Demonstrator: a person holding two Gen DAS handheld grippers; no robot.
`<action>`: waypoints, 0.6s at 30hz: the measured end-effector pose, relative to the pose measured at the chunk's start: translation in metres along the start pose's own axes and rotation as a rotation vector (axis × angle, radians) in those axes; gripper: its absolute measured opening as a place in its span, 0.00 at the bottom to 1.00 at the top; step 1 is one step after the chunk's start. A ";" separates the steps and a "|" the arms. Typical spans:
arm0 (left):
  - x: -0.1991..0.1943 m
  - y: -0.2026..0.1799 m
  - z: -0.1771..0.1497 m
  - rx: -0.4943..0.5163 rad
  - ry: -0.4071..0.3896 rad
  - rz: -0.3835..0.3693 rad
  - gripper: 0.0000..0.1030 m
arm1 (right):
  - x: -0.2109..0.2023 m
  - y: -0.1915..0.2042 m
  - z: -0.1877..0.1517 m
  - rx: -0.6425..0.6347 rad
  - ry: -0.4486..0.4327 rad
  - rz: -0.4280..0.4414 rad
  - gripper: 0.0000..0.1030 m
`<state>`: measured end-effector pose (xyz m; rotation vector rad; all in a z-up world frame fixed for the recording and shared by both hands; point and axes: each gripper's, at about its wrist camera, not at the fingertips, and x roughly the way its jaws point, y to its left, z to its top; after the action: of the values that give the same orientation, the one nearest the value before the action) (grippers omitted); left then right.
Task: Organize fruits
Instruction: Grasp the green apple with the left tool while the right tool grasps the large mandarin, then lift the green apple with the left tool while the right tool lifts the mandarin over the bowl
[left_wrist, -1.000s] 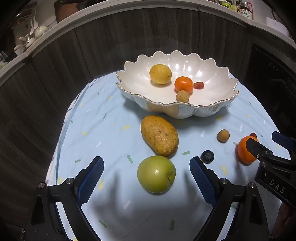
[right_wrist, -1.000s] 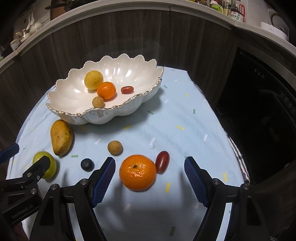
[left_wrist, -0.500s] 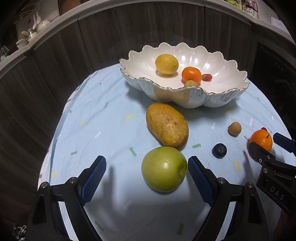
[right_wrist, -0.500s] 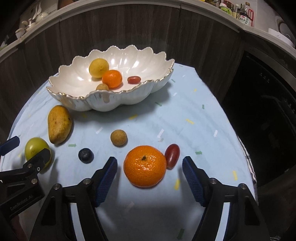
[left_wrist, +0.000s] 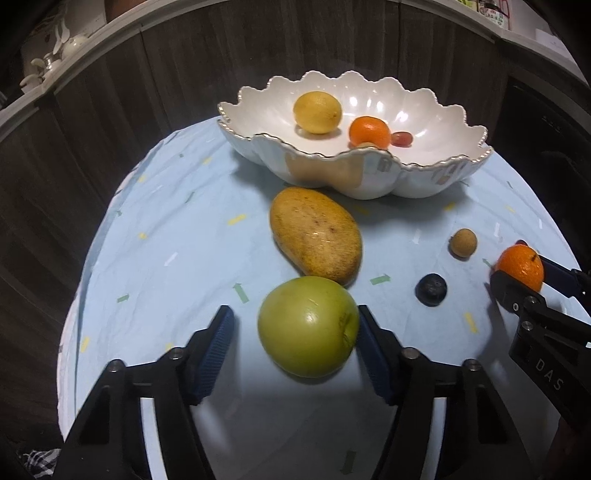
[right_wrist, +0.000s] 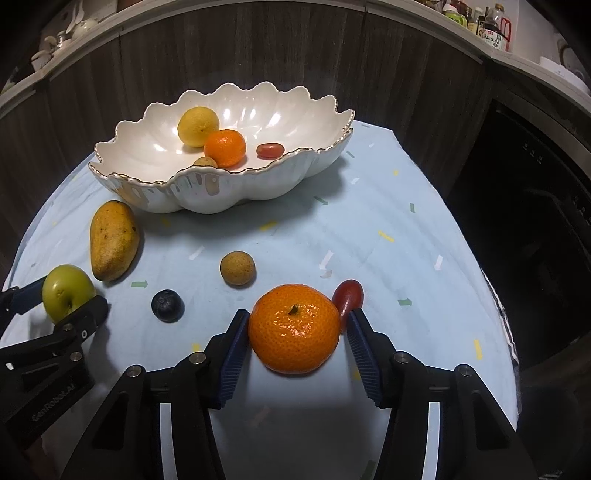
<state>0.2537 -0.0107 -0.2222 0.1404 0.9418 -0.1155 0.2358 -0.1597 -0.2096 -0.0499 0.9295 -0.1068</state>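
A green apple (left_wrist: 308, 326) lies on the pale blue tablecloth between the fingers of my left gripper (left_wrist: 293, 321). Its jaws are closing: the right pad touches the apple, the left pad (left_wrist: 216, 345) stands a gap away. A large mandarin (right_wrist: 293, 326) lies between the fingers of my right gripper (right_wrist: 297, 321), whose jaws are also closing and stand almost against the peel. A red grape tomato (right_wrist: 349, 295) sits just behind the right finger. The white scalloped bowl (right_wrist: 258, 184) at the back holds a lemon (right_wrist: 197, 125), a small mandarin (right_wrist: 225, 147), a tomato (right_wrist: 270, 149) and a longan.
A mango (left_wrist: 316, 232) lies right behind the apple, nearly touching it. A longan (right_wrist: 237, 267) and a blueberry (right_wrist: 167, 305) lie loose between the two grippers. Dark wood cabinets curve around the table's far side, with a dark appliance (right_wrist: 535, 221) at the right.
Both grippers have narrowed their jaws around their fruit. The left gripper came down and closer to the apple. The fruits have not moved.
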 end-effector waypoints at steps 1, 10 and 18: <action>0.000 -0.002 0.000 0.005 0.001 -0.008 0.51 | -0.001 0.000 0.000 -0.001 -0.003 0.006 0.47; -0.003 -0.004 -0.001 0.016 -0.004 -0.009 0.47 | -0.002 0.000 0.001 0.002 0.000 0.020 0.45; -0.009 -0.006 0.001 0.019 -0.020 -0.008 0.47 | -0.011 -0.001 0.005 0.000 -0.031 0.025 0.45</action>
<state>0.2481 -0.0165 -0.2150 0.1527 0.9219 -0.1327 0.2331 -0.1594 -0.1984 -0.0399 0.8991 -0.0825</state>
